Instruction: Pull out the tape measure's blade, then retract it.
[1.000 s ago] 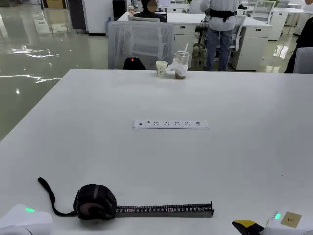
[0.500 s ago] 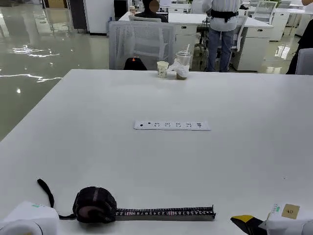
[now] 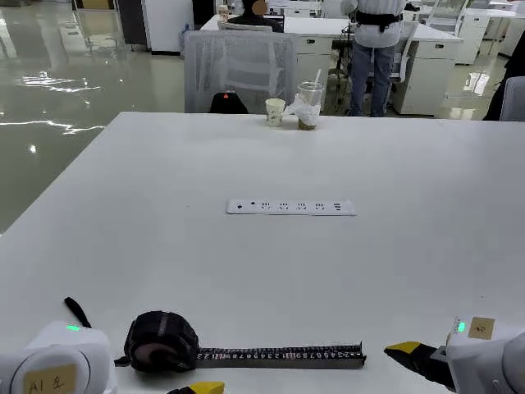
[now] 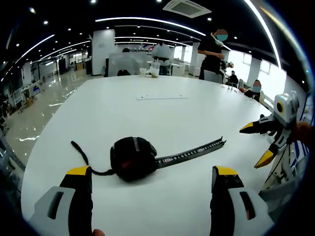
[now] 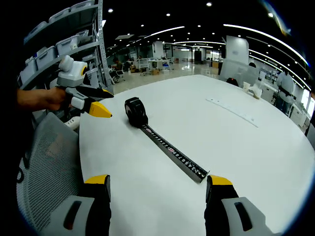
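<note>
At the near edge of the table (image 3: 344, 156), the left gripper (image 4: 151, 173) hovers wide open and empty behind the tape measure (image 3: 161, 341). The right gripper (image 5: 157, 180), equally open and empty, faces the tip of the pulled-out blade (image 3: 279, 355). A power strip (image 3: 290, 207) lies mid-table, and cups (image 3: 276, 112) stand at the far edge of it.

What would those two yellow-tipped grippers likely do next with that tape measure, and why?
Probably the left gripper should ease forward and close on the tape measure's case to steady it. Both grippers are open and touch nothing. The case lies just ahead, between the left gripper's jaws, and the blade lies extended on the table, its tip near the right gripper.
</note>
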Available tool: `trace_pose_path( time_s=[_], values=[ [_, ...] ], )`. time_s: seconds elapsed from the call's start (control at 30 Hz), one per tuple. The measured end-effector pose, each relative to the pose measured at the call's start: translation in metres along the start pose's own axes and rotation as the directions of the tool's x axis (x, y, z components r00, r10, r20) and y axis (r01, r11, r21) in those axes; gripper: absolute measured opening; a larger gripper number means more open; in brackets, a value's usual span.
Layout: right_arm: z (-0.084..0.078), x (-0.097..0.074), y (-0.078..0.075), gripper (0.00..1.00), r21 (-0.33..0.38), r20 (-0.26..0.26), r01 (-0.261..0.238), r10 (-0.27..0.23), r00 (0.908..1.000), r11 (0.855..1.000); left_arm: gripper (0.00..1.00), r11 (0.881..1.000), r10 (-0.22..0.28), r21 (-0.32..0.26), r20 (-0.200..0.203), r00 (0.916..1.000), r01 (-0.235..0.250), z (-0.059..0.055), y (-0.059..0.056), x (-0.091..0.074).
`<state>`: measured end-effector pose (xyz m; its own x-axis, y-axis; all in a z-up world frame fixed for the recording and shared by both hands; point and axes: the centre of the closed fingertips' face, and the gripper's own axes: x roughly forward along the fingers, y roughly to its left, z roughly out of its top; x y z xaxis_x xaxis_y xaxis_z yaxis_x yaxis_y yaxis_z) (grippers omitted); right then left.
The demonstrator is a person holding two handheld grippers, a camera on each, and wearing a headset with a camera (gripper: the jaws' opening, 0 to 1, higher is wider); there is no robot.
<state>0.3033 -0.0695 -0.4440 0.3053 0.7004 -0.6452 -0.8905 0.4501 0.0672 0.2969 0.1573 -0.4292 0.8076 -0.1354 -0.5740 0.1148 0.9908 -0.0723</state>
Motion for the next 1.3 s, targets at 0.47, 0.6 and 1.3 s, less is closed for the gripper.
trace_pose_path(
  time_s=[0.47,0.6,1.3],
  values=[
    [-0.005,0.009,-0.014,0.71,-0.08,-0.045,-0.064,0.061,0.9971,0.995,0.99,1.0,0.022,-0.008,-0.001,0.9998,-0.022,0.002,0.004,0.011],
    [-0.004,0.01,-0.016,0.7,-0.104,-0.051,-0.087,0.082,0.9954,0.991,0.99,1.0,0.024,-0.014,-0.002,0.9997,-0.024,0.003,0.006,0.016],
    [-0.011,0.022,-0.042,0.56,-0.203,-0.129,-0.161,0.136,0.9822,0.966,0.95,0.998,0.037,-0.045,-0.012,0.9992,-0.038,0.005,0.011,0.035]
  ],
)
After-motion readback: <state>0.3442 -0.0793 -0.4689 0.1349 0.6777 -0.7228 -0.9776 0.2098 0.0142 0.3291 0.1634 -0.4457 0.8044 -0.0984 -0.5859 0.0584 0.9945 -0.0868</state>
